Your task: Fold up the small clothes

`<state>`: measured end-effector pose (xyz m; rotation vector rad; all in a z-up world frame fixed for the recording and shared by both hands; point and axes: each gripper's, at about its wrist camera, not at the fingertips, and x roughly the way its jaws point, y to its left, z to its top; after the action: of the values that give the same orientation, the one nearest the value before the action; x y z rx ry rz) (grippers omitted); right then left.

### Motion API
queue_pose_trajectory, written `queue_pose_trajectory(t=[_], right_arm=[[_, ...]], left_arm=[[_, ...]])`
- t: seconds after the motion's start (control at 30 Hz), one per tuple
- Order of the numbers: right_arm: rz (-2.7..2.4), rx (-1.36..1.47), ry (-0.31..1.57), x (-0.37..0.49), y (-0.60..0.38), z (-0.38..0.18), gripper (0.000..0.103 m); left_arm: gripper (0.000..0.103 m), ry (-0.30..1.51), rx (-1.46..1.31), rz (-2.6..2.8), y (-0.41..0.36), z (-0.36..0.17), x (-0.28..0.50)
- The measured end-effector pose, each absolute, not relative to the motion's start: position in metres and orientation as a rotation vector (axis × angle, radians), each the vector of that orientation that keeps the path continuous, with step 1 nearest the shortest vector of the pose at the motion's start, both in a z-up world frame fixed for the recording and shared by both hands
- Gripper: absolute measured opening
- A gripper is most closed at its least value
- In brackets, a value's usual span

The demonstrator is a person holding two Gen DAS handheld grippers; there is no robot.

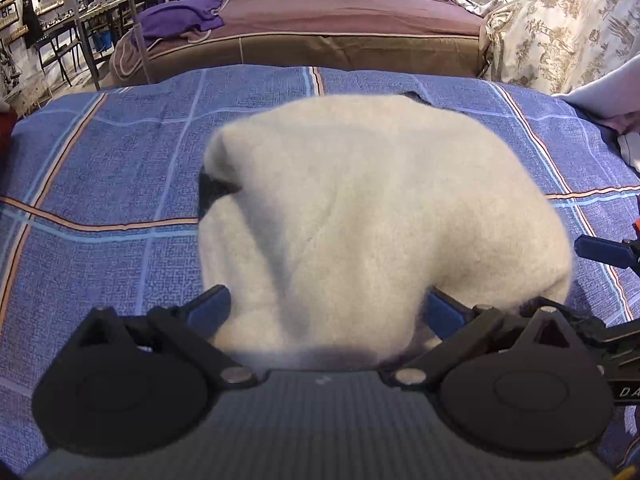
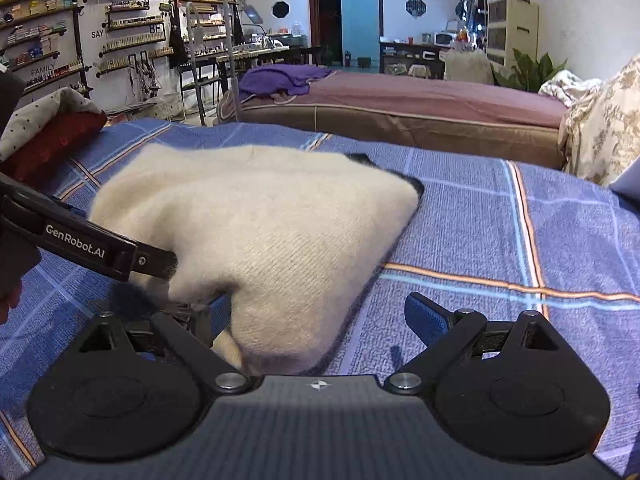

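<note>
1. Fluffy cream sweater (image 1: 360,220) lies bunched on the blue checked bedcover (image 1: 120,168).
2. Left gripper (image 1: 328,312) has its jaws spread wide, with the sweater's near edge lying loose between them.
3. Right gripper (image 2: 320,316) is spread wide too; the sweater sits against its left finger (image 2: 220,312).
4. A brown bed (image 2: 400,120) with a purple cloth (image 2: 288,76) stands behind.
5. Only the right view shows a red pillow (image 2: 56,144), wall shelves (image 2: 128,40) and the left gripper's black arm (image 2: 88,244) poking into the sweater.
</note>
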<state>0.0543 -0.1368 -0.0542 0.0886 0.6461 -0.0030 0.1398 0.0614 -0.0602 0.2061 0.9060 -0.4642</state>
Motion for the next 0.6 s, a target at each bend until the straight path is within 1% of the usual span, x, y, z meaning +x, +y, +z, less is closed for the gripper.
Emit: queue_pose_trajectory(t=[0.17,0.37,0.47,0.6], right_arm=[[-0.003,0.100,0.706,0.053,-0.135,-0.065,0.103],[0.065,0.263,0.680,0.029,-0.163,-0.056,0.103],[0.107,0.427,0.685,0.019,-0.191,-0.052,0.103],[0.115,0.754,0.682,0.008,-0.230,-0.055,0.103]], left_arm=[[0.103,0.902,0.211,-0.463,0.059,-0.062,0.139],[0.103,0.887,0.158,-0.463,0.073,-0.043,0.117],[0.103,0.901,0.001,-0.489,0.095,-0.029,0.099],[0.103,1.000,-0.347,-0.487,0.124,-0.032,0.085]])
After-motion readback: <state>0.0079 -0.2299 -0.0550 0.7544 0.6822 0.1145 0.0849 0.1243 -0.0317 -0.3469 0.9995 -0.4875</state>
